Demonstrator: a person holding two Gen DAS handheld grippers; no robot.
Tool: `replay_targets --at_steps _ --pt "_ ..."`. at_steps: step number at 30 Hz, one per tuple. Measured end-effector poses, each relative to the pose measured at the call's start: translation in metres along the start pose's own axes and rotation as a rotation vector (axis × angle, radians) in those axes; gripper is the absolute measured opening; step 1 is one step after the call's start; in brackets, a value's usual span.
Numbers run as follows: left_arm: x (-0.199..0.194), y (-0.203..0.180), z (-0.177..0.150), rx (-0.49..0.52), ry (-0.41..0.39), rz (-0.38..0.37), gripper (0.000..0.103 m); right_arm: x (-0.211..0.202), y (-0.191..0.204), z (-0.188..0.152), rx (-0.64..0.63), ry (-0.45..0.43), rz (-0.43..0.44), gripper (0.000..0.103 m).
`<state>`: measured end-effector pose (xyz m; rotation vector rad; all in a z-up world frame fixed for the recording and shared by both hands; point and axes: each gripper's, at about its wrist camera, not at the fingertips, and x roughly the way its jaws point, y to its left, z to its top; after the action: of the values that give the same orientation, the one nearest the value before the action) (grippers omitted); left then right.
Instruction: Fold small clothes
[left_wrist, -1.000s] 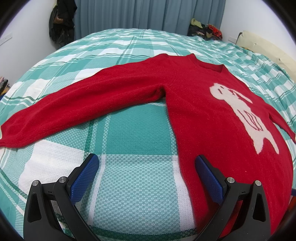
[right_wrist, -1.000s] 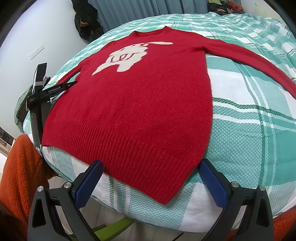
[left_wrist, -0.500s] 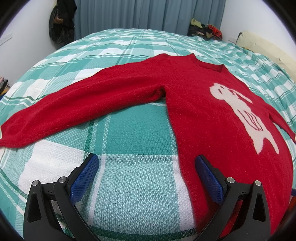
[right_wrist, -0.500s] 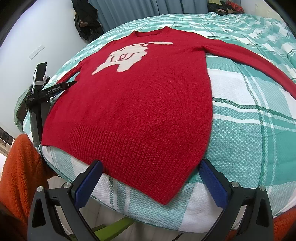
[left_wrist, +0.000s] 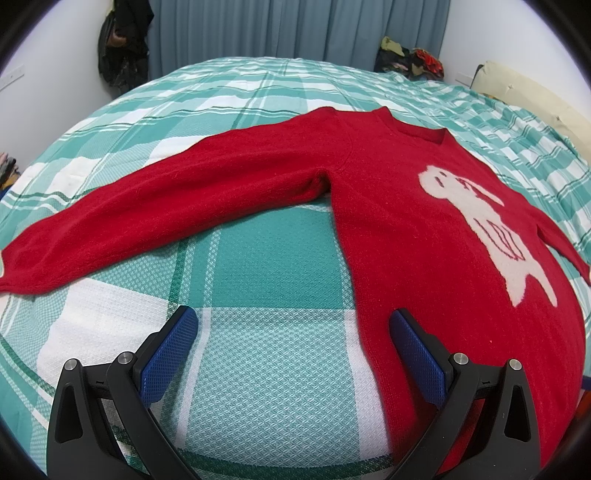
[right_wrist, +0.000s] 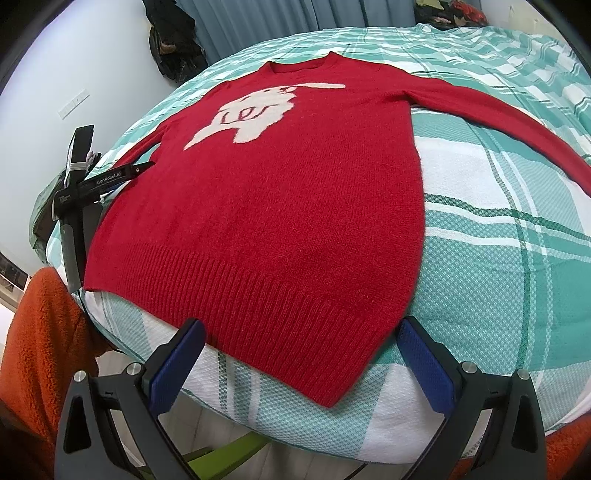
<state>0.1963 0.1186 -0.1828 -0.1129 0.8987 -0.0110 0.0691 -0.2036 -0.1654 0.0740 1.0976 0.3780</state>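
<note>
Nothing has shifted in the last second: my left hand-held gripper (left_wrist: 293, 334) and right hand-held gripper (right_wrist: 301, 345) both hover spread and empty. The red sweater (right_wrist: 288, 192) lies flat on the bed (left_wrist: 258, 369) ahead, hem nearest my right, so folding hasn't begun.

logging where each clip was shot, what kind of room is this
Most likely a bedroom. A red knitted sweater lies spread flat on a bed with a teal-and-white checked cover, grey-blue curtains hang along the far wall, and a cream pillow sits at the bed's far right.
</note>
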Motion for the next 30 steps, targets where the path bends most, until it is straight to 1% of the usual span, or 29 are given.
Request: replay_targets --at_steps 30 --pt "-0.0002 0.0000 0.0000 0.000 0.000 0.000 0.103 0.0022 0.0021 -0.0002 -0.012 0.002 -0.010 0.103"
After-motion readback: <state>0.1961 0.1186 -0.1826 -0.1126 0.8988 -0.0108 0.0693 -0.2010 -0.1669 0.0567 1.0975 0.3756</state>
